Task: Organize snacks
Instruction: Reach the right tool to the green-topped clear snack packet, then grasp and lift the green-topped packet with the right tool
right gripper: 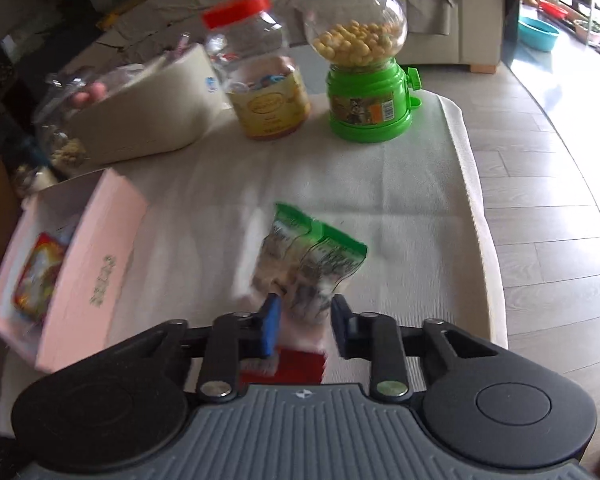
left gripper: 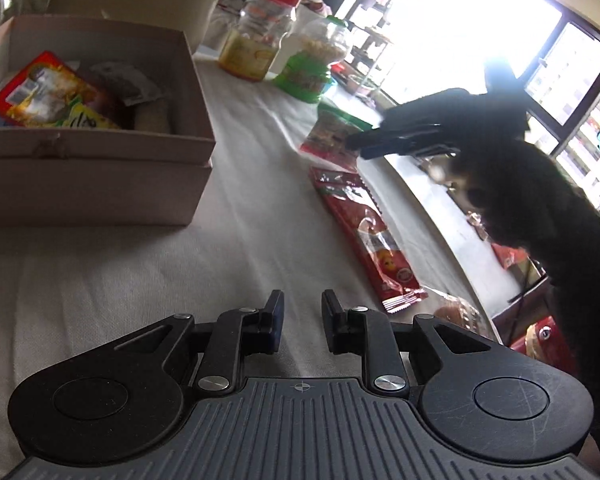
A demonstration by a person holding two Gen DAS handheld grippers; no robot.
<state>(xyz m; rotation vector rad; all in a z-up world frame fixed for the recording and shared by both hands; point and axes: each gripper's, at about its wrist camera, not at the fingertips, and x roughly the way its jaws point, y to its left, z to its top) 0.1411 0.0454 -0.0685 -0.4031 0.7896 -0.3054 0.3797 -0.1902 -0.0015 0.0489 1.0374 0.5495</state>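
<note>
A pink cardboard box holding several snack packets stands on the white cloth at the left; it also shows in the right wrist view. A green-topped clear snack pack lies on the cloth with its near end between the open fingers of my right gripper. In the left wrist view the same pack lies under that gripper. A long red snack packet lies nearer. My left gripper is open and empty above the cloth.
A red-lidded jar, a green candy dispenser and a beige tub stand at the back. The table's right edge drops to a wood floor. A round packet lies at the near right edge.
</note>
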